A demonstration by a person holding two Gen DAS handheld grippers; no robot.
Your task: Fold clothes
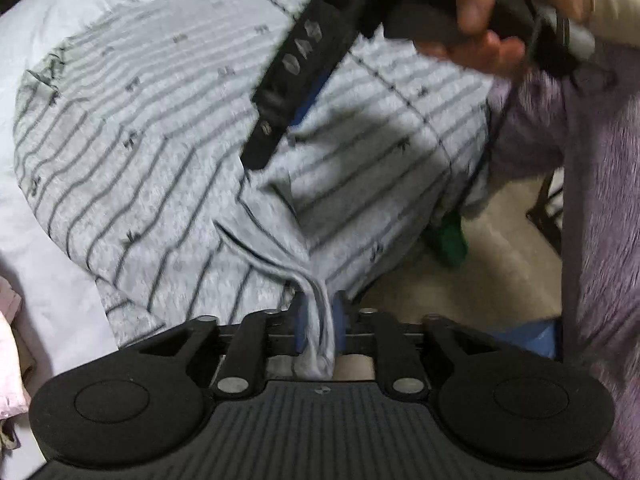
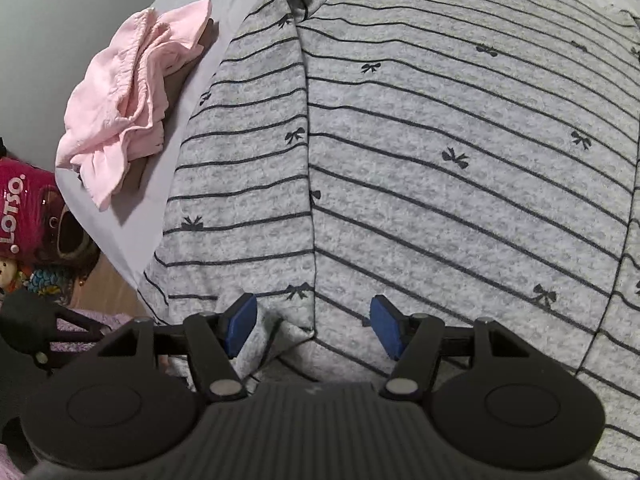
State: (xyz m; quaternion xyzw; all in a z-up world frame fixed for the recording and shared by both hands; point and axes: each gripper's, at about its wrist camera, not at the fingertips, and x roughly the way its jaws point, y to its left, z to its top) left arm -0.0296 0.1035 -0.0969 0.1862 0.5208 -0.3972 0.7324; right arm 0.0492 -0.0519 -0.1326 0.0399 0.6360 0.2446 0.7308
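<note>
Left wrist view: the left gripper [image 1: 319, 322] has its jaws narrow, with a bunched strip of the grey striped garment [image 1: 160, 152] running between the blue pads [image 1: 299, 320]. The cloth fills the gap; the blur hides whether the pads still press it. The garment lies spread on a pale sheet [image 1: 60, 12], its right portion hanging past the near edge toward the floor. The right gripper [image 1: 256, 160] comes in from the upper right, held by a hand [image 1: 500, 12], its tip just above the fabric. Risk: if the left grip is loose, the bunched edge could slip out and the fold would fall open. The overhanging portion could also drag the garment off the edge.

Right wrist view: the right gripper [image 2: 313, 326] has its jaws wide and holds nothing. A raised fold of the garment [image 2: 440, 140] sits between them, near the left pad [image 2: 240, 324]. A crumpled pink garment [image 2: 124, 96] lies at the far left. Risk: closing here could catch several layers at once and pull the fold askew.
</note>
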